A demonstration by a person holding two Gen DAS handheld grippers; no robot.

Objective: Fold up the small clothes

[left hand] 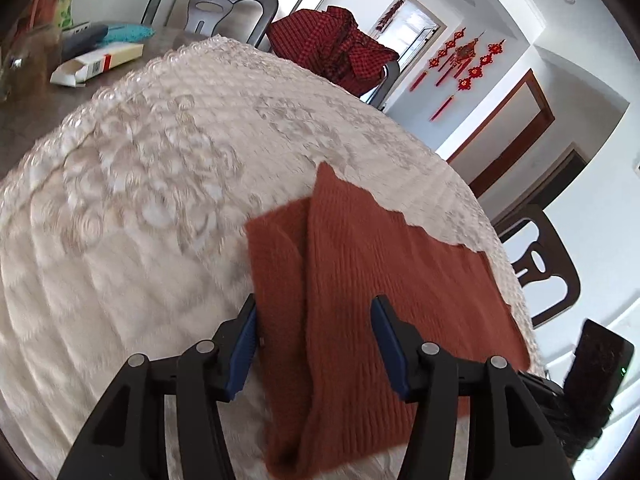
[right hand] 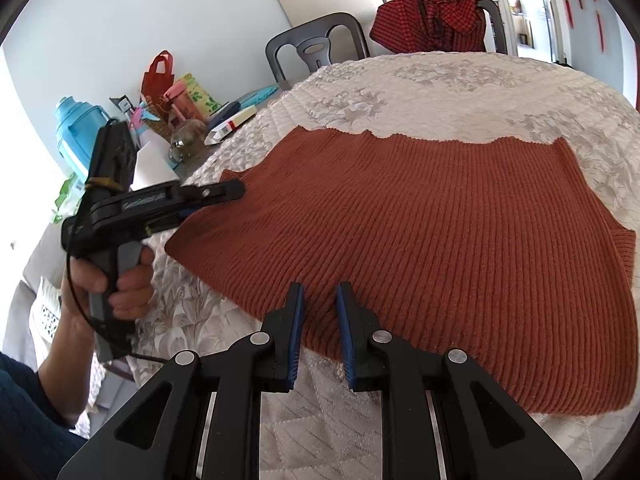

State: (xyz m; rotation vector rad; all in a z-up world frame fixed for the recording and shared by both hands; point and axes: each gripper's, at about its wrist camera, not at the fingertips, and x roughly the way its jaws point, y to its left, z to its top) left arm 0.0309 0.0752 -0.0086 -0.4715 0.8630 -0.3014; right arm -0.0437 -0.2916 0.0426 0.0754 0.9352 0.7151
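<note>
The rust knit (right hand: 440, 248) lies flat on the quilted cloth (left hand: 140, 200) covering the table. The left gripper (left hand: 312, 344) stands wide open, its fingers straddling a folded edge of the knit. The right gripper (right hand: 319, 332) is parted narrowly at the knit's near edge, holding nothing.

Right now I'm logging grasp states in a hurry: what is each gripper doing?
Left gripper: open, jaws straddling the folded edge of the rust-orange ribbed knit sweater, not clamped.
Right gripper: open, narrow gap, at the sweater's near edge, holding nothing.
</note>
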